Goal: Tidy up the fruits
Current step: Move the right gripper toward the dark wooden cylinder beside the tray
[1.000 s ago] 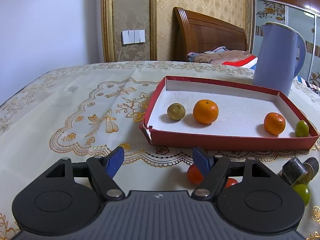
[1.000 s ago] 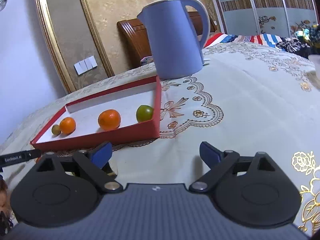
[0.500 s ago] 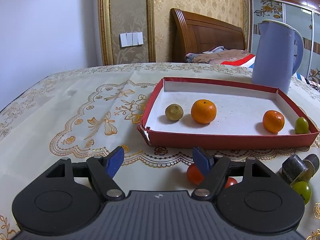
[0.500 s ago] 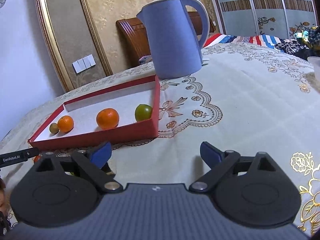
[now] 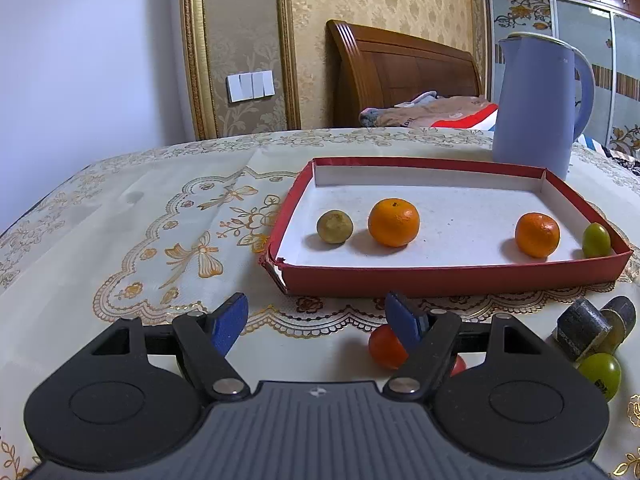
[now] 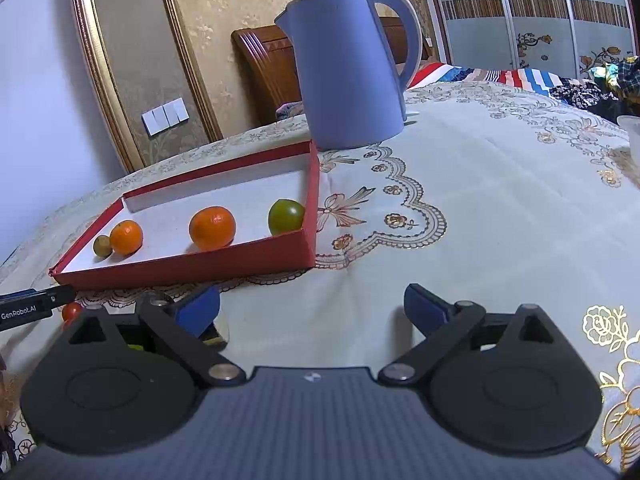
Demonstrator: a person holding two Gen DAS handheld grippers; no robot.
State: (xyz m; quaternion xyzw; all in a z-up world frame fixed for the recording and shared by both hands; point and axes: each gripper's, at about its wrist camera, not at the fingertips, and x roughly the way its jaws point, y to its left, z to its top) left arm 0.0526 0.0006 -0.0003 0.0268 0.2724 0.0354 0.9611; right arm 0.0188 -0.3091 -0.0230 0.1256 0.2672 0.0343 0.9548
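A red tray (image 5: pixel 448 277) (image 6: pixel 188 268) with a white floor holds a brownish-green fruit (image 5: pixel 335 227), two oranges (image 5: pixel 393 222) (image 5: pixel 537 235) and a green fruit (image 5: pixel 596 240) (image 6: pixel 285 216). My left gripper (image 5: pixel 316 318) is open and empty, low over the tablecloth in front of the tray. A red tomato (image 5: pixel 385 347) lies just behind its right finger, a second one partly hidden beside it. A green fruit (image 5: pixel 600 372) lies on the cloth at the right. My right gripper (image 6: pixel 312 308) is open and empty, right of the tray's near corner.
A blue kettle (image 5: pixel 536 104) (image 6: pixel 348 68) stands behind the tray's far right corner. The right gripper's dark finger ends (image 5: pixel 584 330) show in the left wrist view. The left gripper's tip (image 6: pixel 28 306) and a tomato (image 6: pixel 71 311) show in the right wrist view. A bed lies beyond.
Both grippers have drifted slightly, so the tray sits a little differently in each view. Both stay open and empty. No fruit has moved.
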